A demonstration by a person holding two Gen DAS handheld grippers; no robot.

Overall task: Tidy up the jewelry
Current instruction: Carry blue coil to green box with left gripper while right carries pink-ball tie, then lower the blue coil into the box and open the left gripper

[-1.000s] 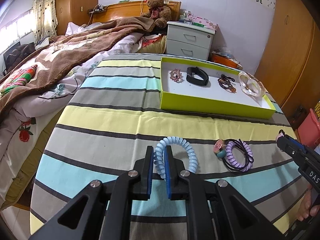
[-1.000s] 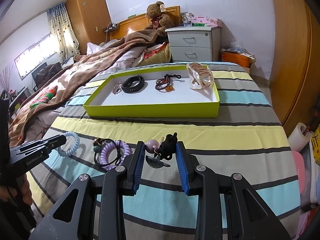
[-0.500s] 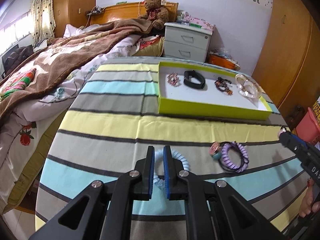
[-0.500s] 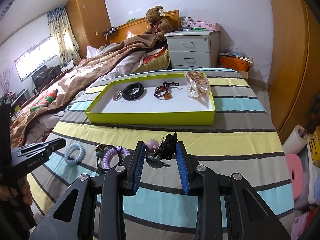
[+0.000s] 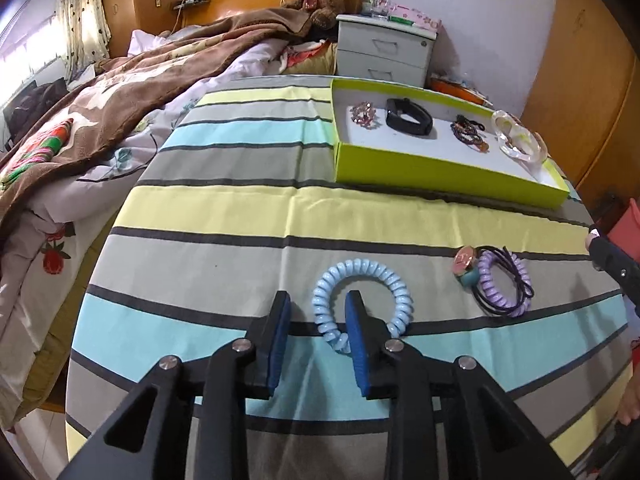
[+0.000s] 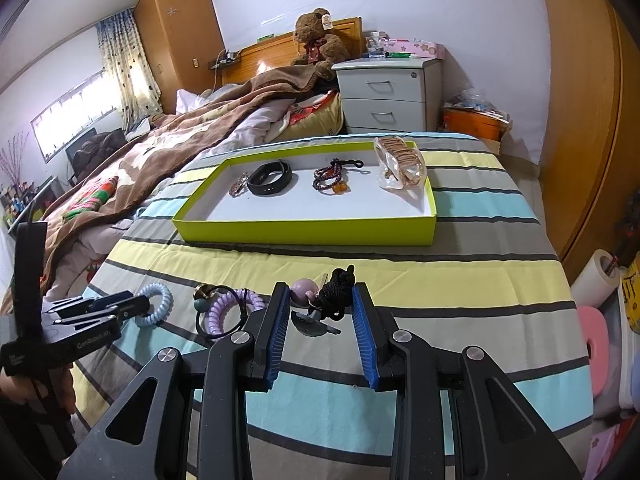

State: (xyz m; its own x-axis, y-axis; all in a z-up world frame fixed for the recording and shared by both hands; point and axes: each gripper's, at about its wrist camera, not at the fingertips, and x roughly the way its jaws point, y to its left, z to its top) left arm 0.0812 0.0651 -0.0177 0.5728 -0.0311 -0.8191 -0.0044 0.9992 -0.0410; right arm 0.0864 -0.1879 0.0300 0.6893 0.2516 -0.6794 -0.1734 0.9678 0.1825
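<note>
A light blue coil bracelet (image 5: 361, 284) lies flat on the striped cloth; it also shows in the right wrist view (image 6: 157, 303). My left gripper (image 5: 317, 326) is open, its left side between the fingers, one finger inside the ring. A purple coil band with black cords (image 5: 501, 287) and a small watch (image 5: 464, 260) lie to the right. My right gripper (image 6: 317, 312) is open around a black knotted cord with a pink bead (image 6: 334, 292). The lime-green tray (image 5: 440, 168) holds a black band (image 5: 408, 120), bead bracelets and a clear bangle (image 5: 520, 140).
The striped table stands beside a bed with a brown blanket (image 5: 160, 80). A white nightstand (image 6: 390, 96) and teddy bear (image 6: 318, 40) are at the back. A wooden wardrobe (image 6: 580, 120) is on the right, tape rolls (image 6: 596, 280) by the floor.
My left gripper was shut on the blue coil bracelet and held it upright. It has lowered, opened and let the bracelet drop flat on the cloth. The right gripper stayed put.
</note>
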